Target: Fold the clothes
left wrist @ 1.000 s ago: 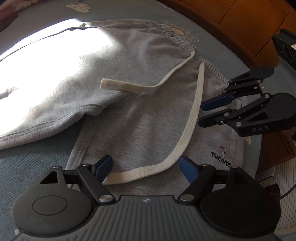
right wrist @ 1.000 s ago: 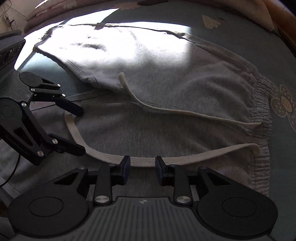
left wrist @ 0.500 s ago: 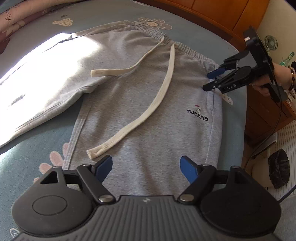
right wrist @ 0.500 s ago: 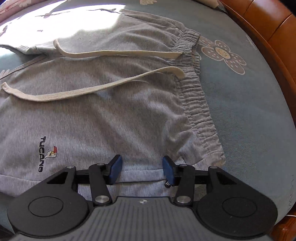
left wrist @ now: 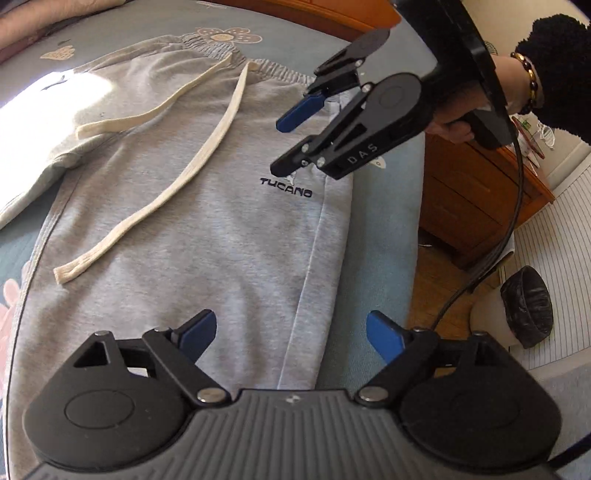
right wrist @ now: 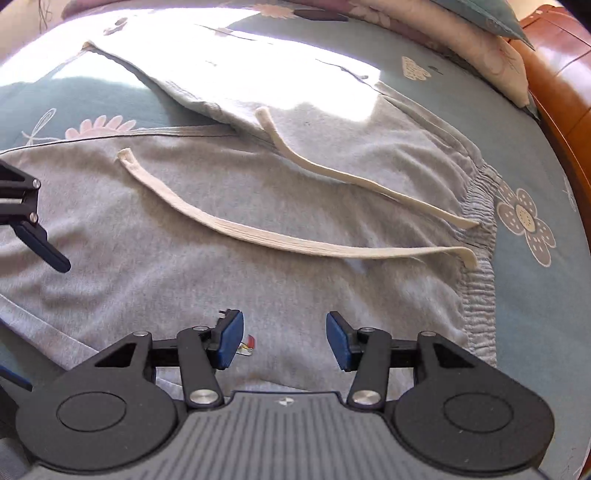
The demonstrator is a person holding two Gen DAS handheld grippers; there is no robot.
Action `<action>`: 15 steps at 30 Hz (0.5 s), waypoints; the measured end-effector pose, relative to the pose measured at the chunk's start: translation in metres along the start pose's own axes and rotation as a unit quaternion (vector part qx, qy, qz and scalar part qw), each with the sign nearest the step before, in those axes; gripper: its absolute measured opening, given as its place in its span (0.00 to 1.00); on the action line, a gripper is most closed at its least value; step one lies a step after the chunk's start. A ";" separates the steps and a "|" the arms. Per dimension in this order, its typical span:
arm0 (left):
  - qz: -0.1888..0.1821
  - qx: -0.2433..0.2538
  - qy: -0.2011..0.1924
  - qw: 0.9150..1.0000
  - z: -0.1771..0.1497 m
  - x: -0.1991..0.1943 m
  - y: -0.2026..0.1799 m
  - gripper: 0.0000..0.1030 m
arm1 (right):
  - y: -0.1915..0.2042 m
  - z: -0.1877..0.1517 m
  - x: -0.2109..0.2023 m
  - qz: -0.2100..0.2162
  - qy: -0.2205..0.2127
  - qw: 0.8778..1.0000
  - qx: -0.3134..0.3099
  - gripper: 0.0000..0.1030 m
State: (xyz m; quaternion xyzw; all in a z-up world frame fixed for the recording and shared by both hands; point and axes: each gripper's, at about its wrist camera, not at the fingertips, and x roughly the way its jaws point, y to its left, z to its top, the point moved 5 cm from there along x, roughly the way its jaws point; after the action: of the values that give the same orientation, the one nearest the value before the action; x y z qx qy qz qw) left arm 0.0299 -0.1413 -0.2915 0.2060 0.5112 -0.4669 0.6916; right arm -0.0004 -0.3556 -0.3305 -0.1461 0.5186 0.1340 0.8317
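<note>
Both pairs of fingers stand apart and hold nothing. Left fingers (left wrist: pixel 199 332) of the left gripper (left wrist: pixel 290 334) hover over the lower part of the grey pants (left wrist: pixel 207 236), one blue pad over the cloth, the other over the bed (left wrist: pixel 380 236) just past the pants' side edge. Right fingers (right wrist: pixel 231 341) of the right gripper (right wrist: pixel 284 341) hang above the pants (right wrist: pixel 184 266) near the waistband (right wrist: pixel 476 266), with a small red mark of the logo (right wrist: pixel 248 345) showing beside the left pad.

Flat on the blue flowered bed lie the pants, one leg towards the near side, the other angled off into a bright patch of sun (right wrist: pixel 266 74). Two cream drawstrings (right wrist: pixel 280 236) run loose from the waistband across the cloth, apart from each other. In the left view the right gripper (left wrist: pixel 291 144) sits over the "TUCANO" logo (left wrist: pixel 286 186), held by a hand (left wrist: pixel 465 114) with a dark fuzzy sleeve (left wrist: pixel 557 70) and a bead bracelet (left wrist: pixel 530 81).

Beyond the waistband bare sheet lies open up to the wooden frame (right wrist: pixel 565 99). At the far end are pillows (right wrist: pixel 461 33). Off the bed's side edge stand a wooden cabinet (left wrist: pixel 469 206) and a dark bin (left wrist: pixel 528 306) on the floor (left wrist: pixel 439 280).
</note>
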 end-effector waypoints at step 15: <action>0.055 -0.088 -0.011 0.995 -0.051 -0.023 0.064 0.85 | 0.031 -0.012 -0.015 -0.001 0.022 0.999 0.037 0.70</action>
State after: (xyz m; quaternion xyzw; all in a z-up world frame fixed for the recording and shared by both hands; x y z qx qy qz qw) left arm 0.0575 -0.0616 -0.3032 0.1668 0.5310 -0.3835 0.7370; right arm -0.0287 -0.3324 -0.3258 -0.1181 0.5411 0.1108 0.8252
